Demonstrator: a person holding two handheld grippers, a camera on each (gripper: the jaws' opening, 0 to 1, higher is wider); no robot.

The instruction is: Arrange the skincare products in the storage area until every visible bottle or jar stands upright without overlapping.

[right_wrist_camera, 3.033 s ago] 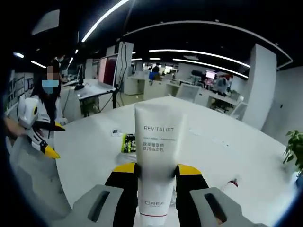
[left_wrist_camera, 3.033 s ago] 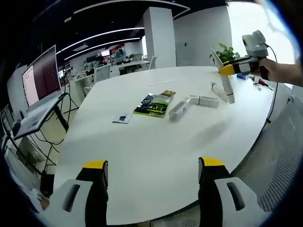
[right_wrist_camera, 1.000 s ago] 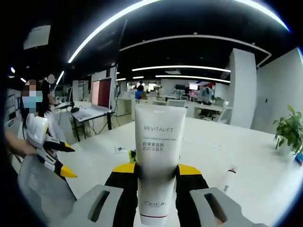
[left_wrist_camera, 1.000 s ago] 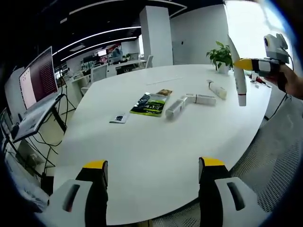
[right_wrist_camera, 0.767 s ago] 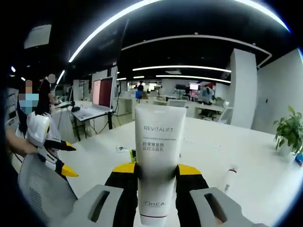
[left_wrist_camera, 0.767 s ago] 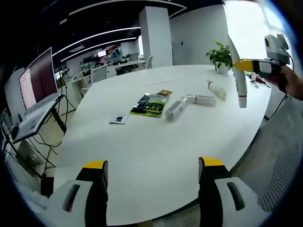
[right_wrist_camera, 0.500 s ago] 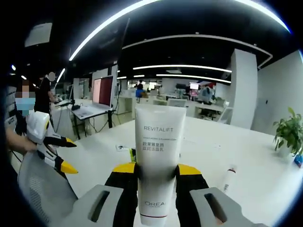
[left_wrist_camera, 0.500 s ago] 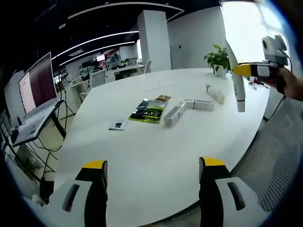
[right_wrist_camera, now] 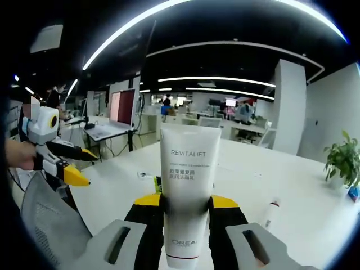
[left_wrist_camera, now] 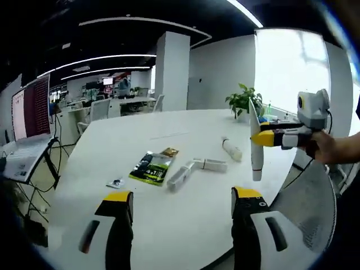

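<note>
My right gripper (right_wrist_camera: 185, 202) is shut on a white REVITALIFT tube (right_wrist_camera: 187, 169), held in the air with its cap end down at the jaws. In the left gripper view the same tube (left_wrist_camera: 254, 147) hangs from the right gripper (left_wrist_camera: 264, 138) over the table's right edge. My left gripper (left_wrist_camera: 183, 196) is open above the near edge of the white table (left_wrist_camera: 101, 146), with nothing between its jaws. On the table lie a white bottle (left_wrist_camera: 231, 149), a slim white tube (left_wrist_camera: 209, 165), a silvery tube (left_wrist_camera: 180, 175), a green packet (left_wrist_camera: 151, 167) and a small sachet (left_wrist_camera: 116, 183).
A potted plant (left_wrist_camera: 242, 101) stands at the table's far end. A laptop (left_wrist_camera: 25, 118) sits on a stand to the left. In the right gripper view the left gripper (right_wrist_camera: 81, 167) is held in a hand, above a mesh chair back (right_wrist_camera: 48, 230); the bottle (right_wrist_camera: 271, 212) lies right.
The left gripper has risen and swung right, so its view now sits closer to the right gripper. The right gripper has kept still with the tube in it.
</note>
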